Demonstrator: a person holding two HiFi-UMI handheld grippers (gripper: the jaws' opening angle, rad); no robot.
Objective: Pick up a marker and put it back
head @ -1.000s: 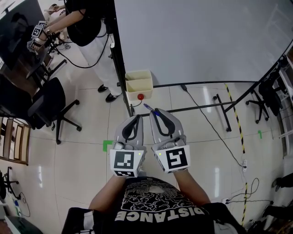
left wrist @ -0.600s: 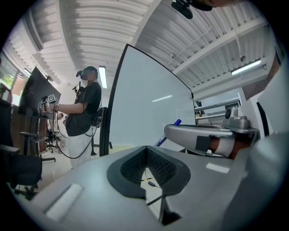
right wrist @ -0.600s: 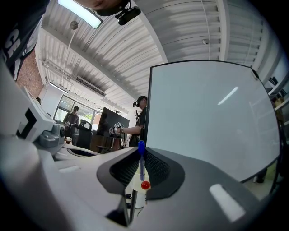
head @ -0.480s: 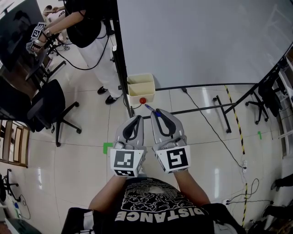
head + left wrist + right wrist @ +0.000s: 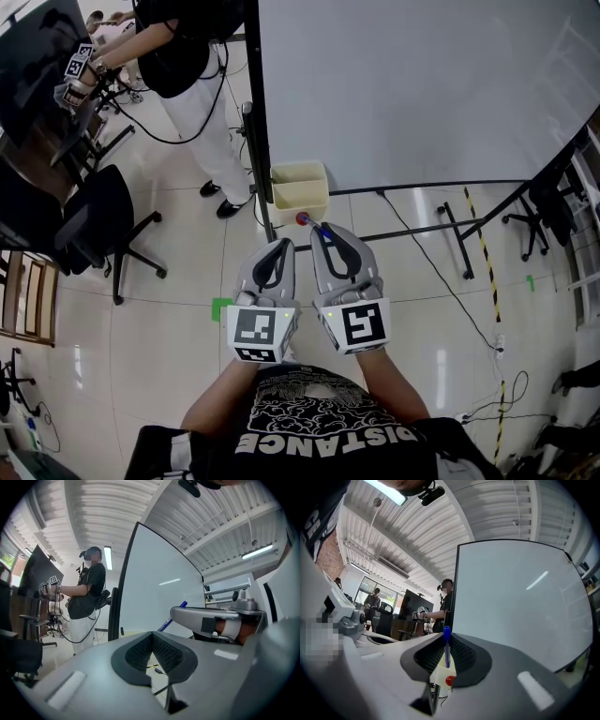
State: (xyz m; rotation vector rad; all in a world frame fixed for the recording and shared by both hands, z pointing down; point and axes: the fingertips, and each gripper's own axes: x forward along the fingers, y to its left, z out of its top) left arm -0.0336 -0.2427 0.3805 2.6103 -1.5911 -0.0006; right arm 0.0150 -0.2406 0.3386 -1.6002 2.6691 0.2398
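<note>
Whiteboard point(image 5: 422, 84) bay. Blue marker point(image 5: 446, 651) is clamped in my right gripper point(image 5: 329, 232), pointing toward the cream holder point(image 5: 300, 201) nearby. I'd grip firmly, line up over an open compartment, then lower. Left gripper point(image 5: 278, 244) is closed on nothing.

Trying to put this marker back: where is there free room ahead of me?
Both compartments of the cream bin at the whiteboard's foot look empty. The floor tiles between the office chair and the left claw are bare. Right of the bin it is crowded: stand rails and a cable cross the floor.
</note>
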